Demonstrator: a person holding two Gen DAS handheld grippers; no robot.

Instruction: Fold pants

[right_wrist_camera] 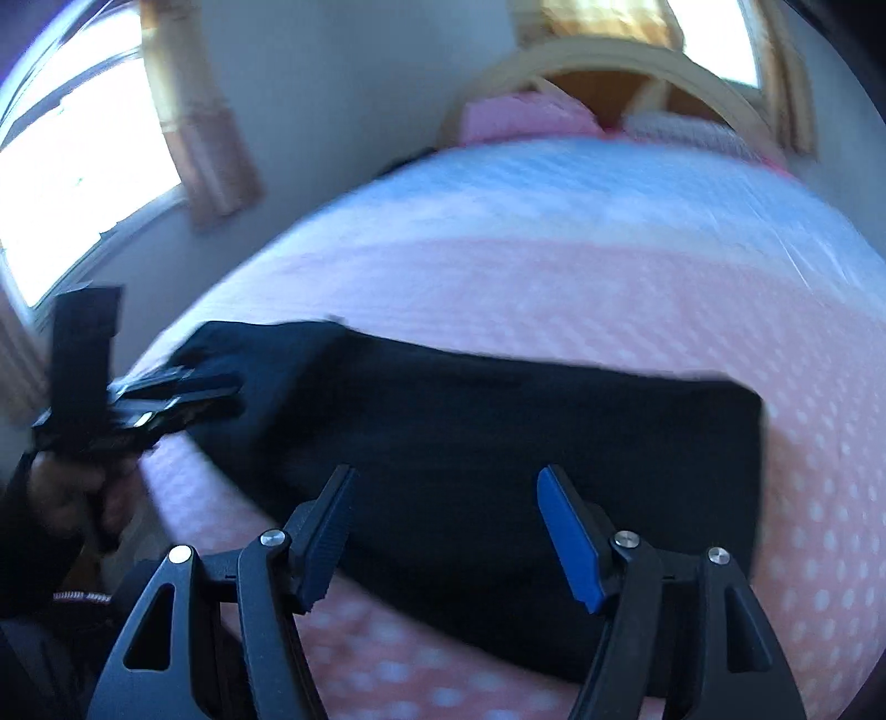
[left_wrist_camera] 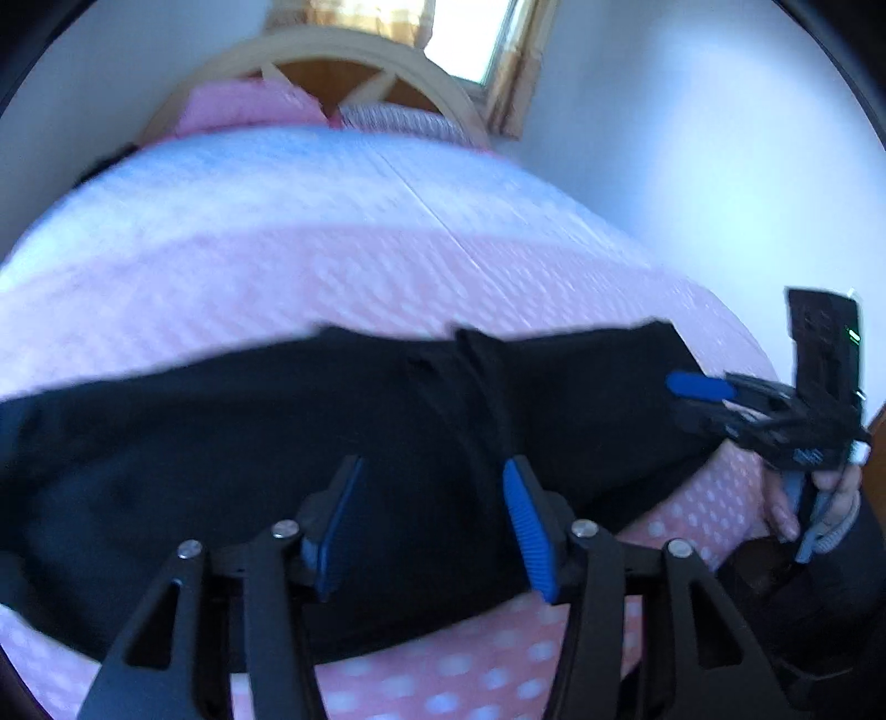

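The left claw (left_wrist_camera: pixel 432 526) is close to the camera, and its two blue pads are spread wide with nothing between them. It hangs just over the black pants (left_wrist_camera: pixel 277 471). The right claw (right_wrist_camera: pixel 443 531) is spread wide too, with nothing in it, just above the same cloth.

The pants lie flat on the bed (left_wrist_camera: pixel 332 266), near its closest edge. They look folded into one long dark strip. The long way of the strip runs from left to right — across the bed, not up toward the pillows. In the right wrist view one end of the strip is cut straight and square at the right, and the other end goes to the left, where the left claw sits at it.

A hand (left_wrist_camera: pixel 830 498) holds the handle of the right claw.

The bed cover is pink with white dots. Farther back are a pink pillow (left_wrist_camera: pixel 243 105) and a curved wooden headboard (left_wrist_camera: pixel 343 50) — then a bright window (left_wrist_camera: pixel 470 33). Both pictures are blurry.
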